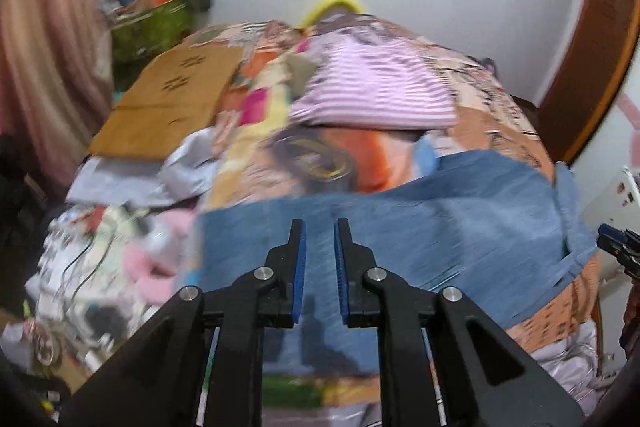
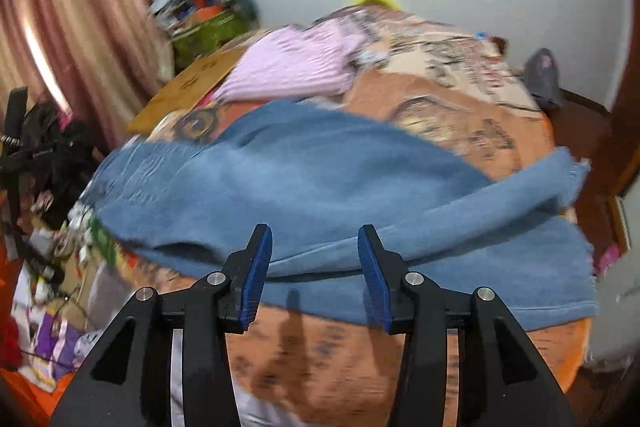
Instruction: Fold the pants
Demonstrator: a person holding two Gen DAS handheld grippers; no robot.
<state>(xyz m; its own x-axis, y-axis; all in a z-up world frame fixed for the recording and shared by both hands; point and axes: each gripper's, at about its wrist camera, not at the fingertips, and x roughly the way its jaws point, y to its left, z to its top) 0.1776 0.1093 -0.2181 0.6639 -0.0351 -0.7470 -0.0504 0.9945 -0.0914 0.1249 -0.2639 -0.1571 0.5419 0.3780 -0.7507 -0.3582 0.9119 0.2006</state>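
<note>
Blue denim pants (image 1: 440,227) (image 2: 320,179) lie folded across the near part of a bed, one layer over another, with a frayed hem at the right. My left gripper (image 1: 320,227) hovers over the left part of the pants; its blue pads stand a narrow gap apart with nothing between them. My right gripper (image 2: 314,233) is open wider above the near edge of the pants, also holding nothing. The tip of the right gripper (image 1: 618,247) shows at the right edge of the left wrist view. Both views are blurred.
The bed has a colourful patterned sheet (image 1: 496,107) (image 2: 440,99). A pink striped garment (image 1: 376,83) (image 2: 292,67) lies behind the pants, a flat cardboard sheet (image 1: 168,99) to its left. Pink curtain (image 2: 72,7) and floor clutter (image 1: 100,259) fill the left; wooden frame (image 1: 588,67) stands at right.
</note>
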